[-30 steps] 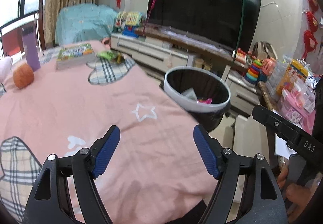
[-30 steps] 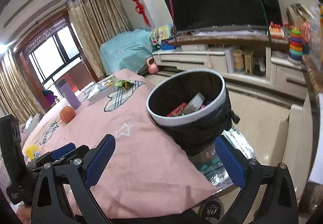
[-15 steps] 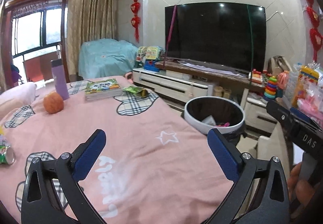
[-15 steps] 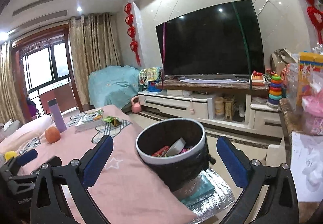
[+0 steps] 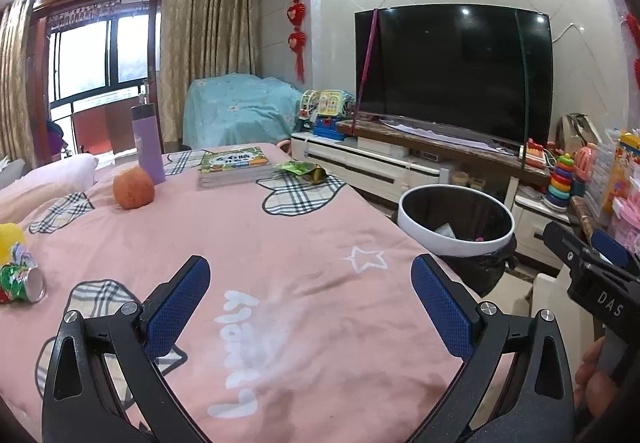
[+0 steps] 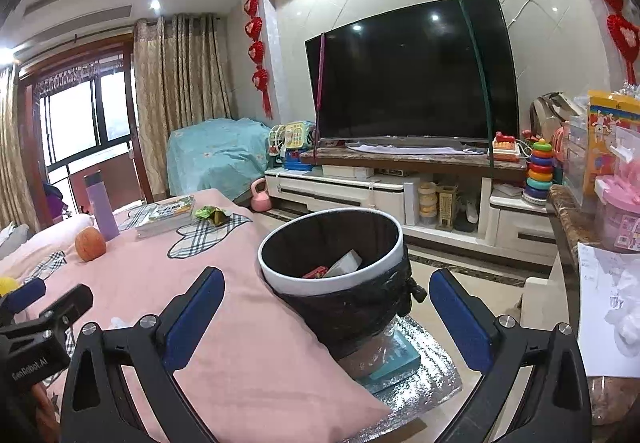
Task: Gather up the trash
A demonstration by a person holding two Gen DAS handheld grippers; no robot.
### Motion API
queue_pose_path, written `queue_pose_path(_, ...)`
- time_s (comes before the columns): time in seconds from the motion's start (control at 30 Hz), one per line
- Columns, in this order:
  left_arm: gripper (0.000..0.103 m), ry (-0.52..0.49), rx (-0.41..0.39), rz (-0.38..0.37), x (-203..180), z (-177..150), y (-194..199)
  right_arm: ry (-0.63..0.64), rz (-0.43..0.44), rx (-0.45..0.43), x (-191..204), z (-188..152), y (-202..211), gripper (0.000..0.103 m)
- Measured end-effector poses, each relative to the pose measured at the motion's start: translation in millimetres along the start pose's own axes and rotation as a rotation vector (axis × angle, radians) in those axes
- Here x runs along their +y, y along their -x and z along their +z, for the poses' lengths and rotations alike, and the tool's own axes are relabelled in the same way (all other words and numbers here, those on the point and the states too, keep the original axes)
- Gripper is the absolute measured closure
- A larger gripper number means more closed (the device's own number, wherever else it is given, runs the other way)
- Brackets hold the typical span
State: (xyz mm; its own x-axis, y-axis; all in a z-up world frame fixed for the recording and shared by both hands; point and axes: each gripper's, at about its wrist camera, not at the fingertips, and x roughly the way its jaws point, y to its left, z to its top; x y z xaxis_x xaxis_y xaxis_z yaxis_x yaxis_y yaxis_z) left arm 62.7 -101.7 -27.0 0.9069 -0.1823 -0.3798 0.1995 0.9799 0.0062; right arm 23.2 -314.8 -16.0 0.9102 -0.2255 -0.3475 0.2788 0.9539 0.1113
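Crushed can (image 5: 18,281) half cut off

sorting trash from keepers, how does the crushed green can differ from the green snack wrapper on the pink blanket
The crushed green can is a dented metal cylinder on its side, open end showing; the green snack wrapper is flat, crinkled foil. The can lies at the near left edge; the wrapper lies far across, beside the stacked books. Both rest on the pink blanket, outside the bin.
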Motion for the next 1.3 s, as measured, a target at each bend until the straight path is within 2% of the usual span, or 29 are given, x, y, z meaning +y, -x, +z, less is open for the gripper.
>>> queue_pose_path(1.3,0.0,0.005,-0.06,0.032,7,1,14,0.017,0.011,-0.002,4,0,5,0.0)
